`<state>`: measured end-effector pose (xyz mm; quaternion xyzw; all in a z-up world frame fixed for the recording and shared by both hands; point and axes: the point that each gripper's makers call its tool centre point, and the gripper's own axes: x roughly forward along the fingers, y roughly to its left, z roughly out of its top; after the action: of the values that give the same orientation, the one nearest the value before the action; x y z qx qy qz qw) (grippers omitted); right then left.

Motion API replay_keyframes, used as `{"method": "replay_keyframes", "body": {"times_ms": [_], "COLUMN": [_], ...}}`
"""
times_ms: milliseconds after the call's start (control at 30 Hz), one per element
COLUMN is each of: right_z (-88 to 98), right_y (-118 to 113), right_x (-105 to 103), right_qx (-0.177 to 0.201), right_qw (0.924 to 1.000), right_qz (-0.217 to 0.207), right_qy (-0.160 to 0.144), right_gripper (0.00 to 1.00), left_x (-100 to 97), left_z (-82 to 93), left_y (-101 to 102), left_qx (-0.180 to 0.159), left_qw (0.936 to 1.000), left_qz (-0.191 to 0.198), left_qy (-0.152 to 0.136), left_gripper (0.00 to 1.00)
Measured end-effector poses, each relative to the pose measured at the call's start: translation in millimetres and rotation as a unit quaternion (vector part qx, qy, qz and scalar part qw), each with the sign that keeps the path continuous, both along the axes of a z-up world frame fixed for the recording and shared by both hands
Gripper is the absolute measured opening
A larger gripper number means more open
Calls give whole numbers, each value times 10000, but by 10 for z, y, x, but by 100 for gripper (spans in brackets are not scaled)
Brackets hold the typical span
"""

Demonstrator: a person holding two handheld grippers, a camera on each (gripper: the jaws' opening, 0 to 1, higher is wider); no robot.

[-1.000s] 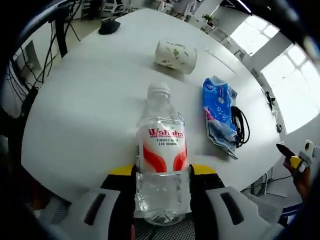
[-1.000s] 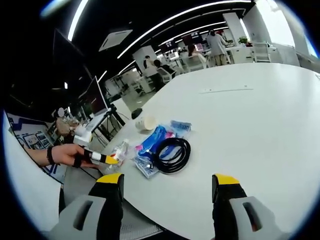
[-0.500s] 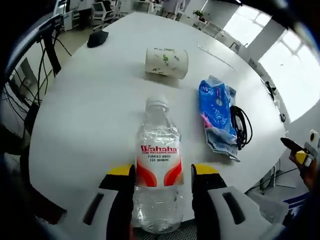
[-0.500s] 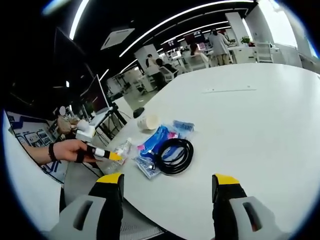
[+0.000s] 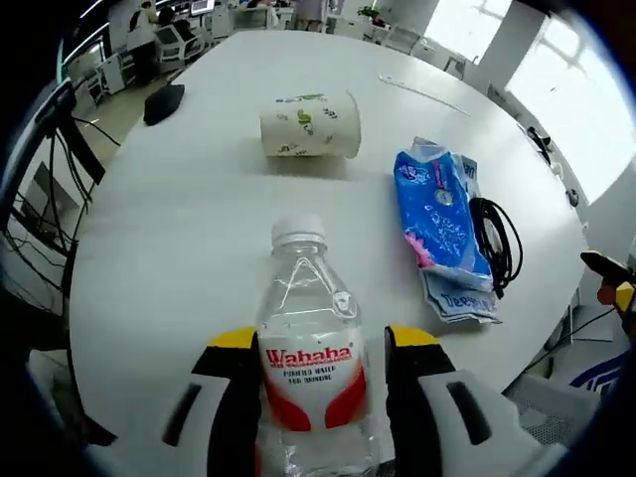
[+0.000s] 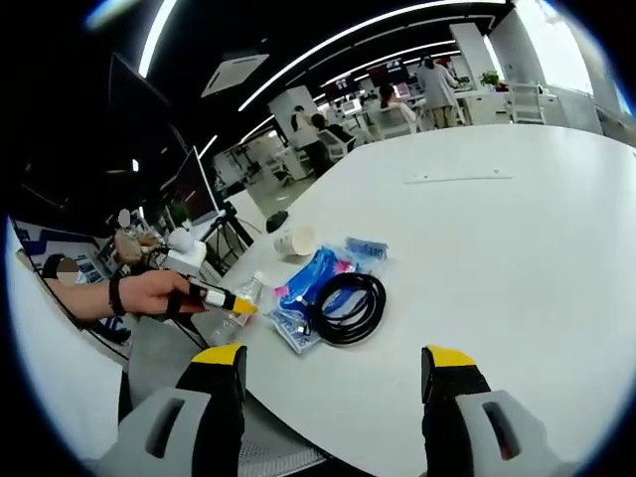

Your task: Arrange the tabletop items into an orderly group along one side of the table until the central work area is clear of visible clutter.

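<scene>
In the left gripper view, the left gripper (image 5: 318, 383) is clamped on a clear water bottle (image 5: 310, 368) with a white cap and a red label; the bottle stands between the two jaws, at the near edge of the white worktop (image 5: 189, 238). Beyond the bottle a paper cup (image 5: 308, 124) lies on its side; whether anything is in it cannot be told. To the right of the bottle lies a blue packet (image 5: 437, 224), with a coiled black cable (image 5: 499, 243) just beside it on its far right. A dark object (image 5: 164, 102) sits near the far left edge of the worktop.

In the right gripper view, the right gripper (image 6: 333, 383) hangs over the worktop (image 6: 497, 248) with its jaws wide apart and nothing between them. Well ahead lie the cable (image 6: 343, 306), partly on the blue packet (image 6: 308, 280), and the paper cup (image 6: 294, 241) behind them. At the left, a hand (image 6: 154, 294) holds the left gripper (image 6: 241, 307) against the bottle (image 6: 237, 310).
</scene>
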<state>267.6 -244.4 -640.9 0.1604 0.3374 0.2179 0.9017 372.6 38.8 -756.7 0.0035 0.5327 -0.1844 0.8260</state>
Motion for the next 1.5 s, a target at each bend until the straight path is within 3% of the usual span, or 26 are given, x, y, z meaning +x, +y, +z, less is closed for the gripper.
{"method": "replay_keyframes", "body": {"times_ms": [567,833,1500], "right_z": [7,-1,1], "right_y": [-43,-36,-29], "right_x": [31,30,21], "right_qx": [-12,8,86], "right_qw": [10000,10000,9999], "right_qz": [-37,-45,-109], "right_qy": [-15,-11,-60], "right_gripper": [73,73,73], "left_x": [38,95,135], "left_z": [19,219,544], "left_y": [47,58,133], "left_qx": [-79,-213,-354], "left_qw": [9997,9982,9940], "left_qz": [160,184,169], "left_qy": [-136,-521,-1022], "left_gripper": [40,40,39]}}
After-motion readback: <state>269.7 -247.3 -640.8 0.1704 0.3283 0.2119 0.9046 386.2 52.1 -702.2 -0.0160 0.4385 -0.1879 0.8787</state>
